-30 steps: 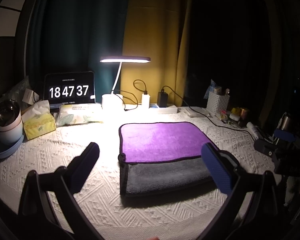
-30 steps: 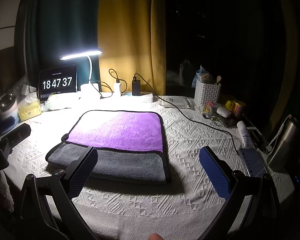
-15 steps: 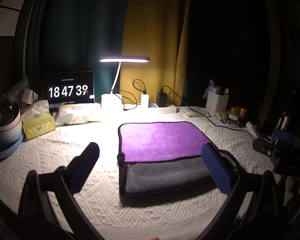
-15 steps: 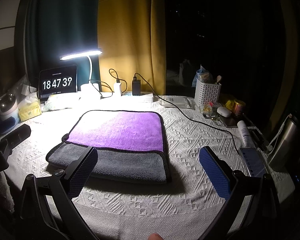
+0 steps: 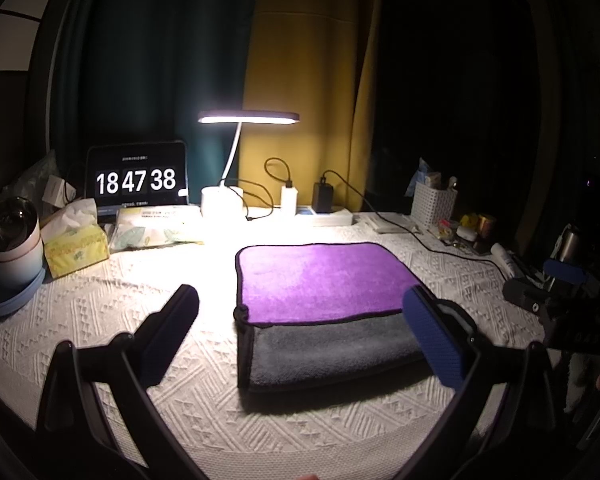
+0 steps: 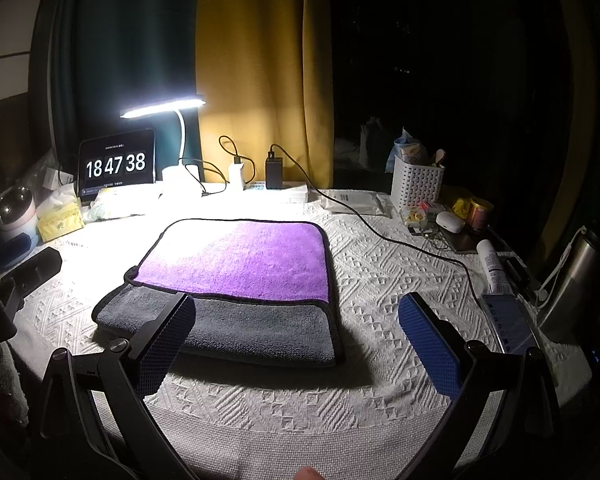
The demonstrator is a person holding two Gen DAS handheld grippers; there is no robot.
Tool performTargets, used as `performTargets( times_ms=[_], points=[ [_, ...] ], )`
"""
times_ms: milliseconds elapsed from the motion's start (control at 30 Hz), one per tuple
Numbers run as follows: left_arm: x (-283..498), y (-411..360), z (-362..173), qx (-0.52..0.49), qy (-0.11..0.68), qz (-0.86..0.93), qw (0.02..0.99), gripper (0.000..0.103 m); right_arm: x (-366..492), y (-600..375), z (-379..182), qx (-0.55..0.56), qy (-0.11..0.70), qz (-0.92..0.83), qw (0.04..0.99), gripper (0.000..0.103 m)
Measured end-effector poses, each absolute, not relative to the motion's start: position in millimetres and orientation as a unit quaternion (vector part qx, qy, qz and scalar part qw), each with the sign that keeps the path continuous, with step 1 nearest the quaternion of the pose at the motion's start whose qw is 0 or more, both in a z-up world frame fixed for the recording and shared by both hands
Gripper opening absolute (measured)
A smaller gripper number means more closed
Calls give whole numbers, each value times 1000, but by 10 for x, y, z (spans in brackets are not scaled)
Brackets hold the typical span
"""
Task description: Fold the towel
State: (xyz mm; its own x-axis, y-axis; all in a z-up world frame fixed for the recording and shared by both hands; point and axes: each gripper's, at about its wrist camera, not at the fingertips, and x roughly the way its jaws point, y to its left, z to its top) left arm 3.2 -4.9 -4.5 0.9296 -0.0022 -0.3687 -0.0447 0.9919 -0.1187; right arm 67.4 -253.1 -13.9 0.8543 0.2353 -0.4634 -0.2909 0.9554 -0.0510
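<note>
A folded towel (image 5: 324, 280) lies flat on the white tablecloth, purple layer on top with a grey strip along its near edge; it also shows in the right wrist view (image 6: 240, 264). My left gripper (image 5: 300, 328) is open and empty, held above the table in front of the towel's near left part. My right gripper (image 6: 296, 332) is open and empty, in front of the towel's near right corner. The right gripper shows at the right edge of the left wrist view (image 5: 560, 276); the left gripper shows at the left edge of the right wrist view (image 6: 24, 272).
A lit desk lamp (image 5: 248, 118), a clock display (image 5: 136, 180), a tissue box (image 5: 76, 244) and a wipes pack (image 5: 156, 228) stand at the back. A white basket (image 6: 416, 184), a cable (image 6: 380, 236), a tube (image 6: 492, 264) and a steel bottle (image 6: 572, 284) are at right.
Hardly anything has moved; both grippers stay open and nearly still, and the towel lies as before. The clock display's seconds have changed.
</note>
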Motion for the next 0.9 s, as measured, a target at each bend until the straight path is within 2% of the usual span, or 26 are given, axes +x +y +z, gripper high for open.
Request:
performTargets(
  times_ms=[900],
  points=[
    [58, -82, -63, -63, 189, 8, 980, 103, 686, -2517, -156, -59, 233, 140, 961, 103]
  ],
)
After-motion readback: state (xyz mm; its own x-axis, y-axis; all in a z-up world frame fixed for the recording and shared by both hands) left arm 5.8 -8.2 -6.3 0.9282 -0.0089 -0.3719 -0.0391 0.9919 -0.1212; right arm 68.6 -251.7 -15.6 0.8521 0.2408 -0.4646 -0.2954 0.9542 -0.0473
